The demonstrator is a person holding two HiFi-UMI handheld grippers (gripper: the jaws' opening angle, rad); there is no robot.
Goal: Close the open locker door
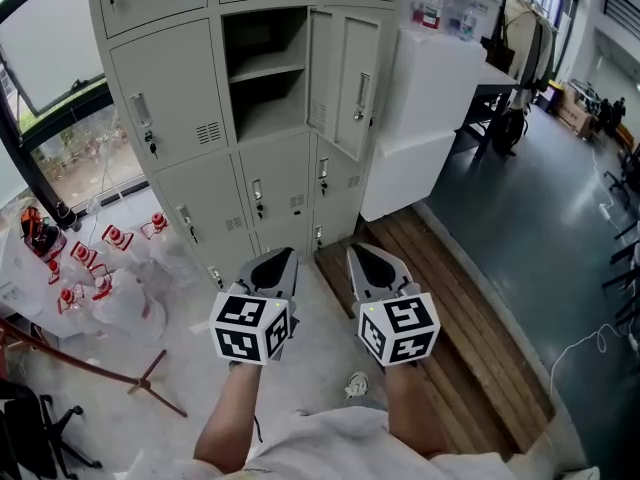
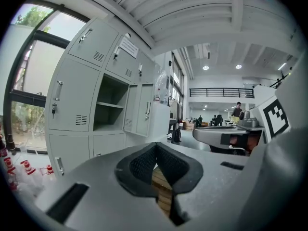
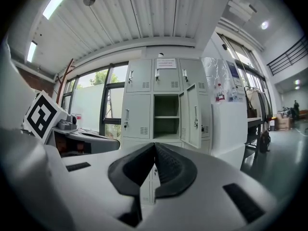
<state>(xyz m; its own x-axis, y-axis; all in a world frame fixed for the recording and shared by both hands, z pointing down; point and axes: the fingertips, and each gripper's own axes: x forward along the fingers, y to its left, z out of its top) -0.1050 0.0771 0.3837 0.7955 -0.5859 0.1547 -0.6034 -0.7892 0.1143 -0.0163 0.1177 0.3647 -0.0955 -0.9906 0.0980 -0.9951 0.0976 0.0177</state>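
2 grippers sit side by side in your hands, low in the head view. Your left gripper (image 1: 284,256) and right gripper (image 1: 358,250) each have their jaws pressed together, with nothing between them. Ahead of you, well apart from both, the locker door (image 1: 346,80) stands swung out at the right side of its open compartment (image 1: 265,73), in the middle column of the grey locker bank (image 1: 165,88).
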